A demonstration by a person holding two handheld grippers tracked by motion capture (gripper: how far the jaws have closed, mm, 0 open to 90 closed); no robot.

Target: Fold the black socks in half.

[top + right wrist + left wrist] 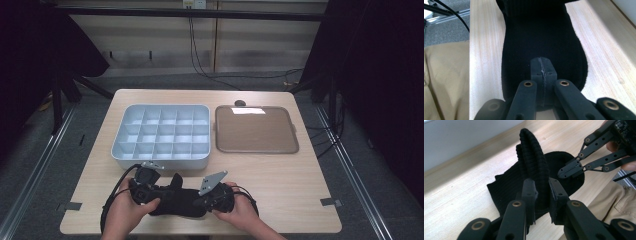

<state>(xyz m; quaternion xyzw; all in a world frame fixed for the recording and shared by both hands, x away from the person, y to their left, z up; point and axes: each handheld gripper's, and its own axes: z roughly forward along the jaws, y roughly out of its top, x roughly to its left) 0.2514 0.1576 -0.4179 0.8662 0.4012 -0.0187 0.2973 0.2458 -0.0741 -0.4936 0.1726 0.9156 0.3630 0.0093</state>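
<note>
Your left hand-held gripper (541, 195) pinches a raised fold of the black sock (534, 170), jaws nearly closed on it. Your right hand-held gripper (541, 66) clamps the sock's other end. It lies at the lower centre of the high view, on the counter (280, 175).

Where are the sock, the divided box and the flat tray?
sock (534, 167), left gripper view, raised ribbed fold.
divided box (162, 159), high view, near wall.
flat tray (255, 131), high view, bare middle.

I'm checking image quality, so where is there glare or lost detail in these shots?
High view: glare streak on the tray, surroundings dark. Left gripper view: sock ribbing sharp, the bin wall washed pale. Right gripper view: sock nearly featureless black, table brightly lit.
</note>
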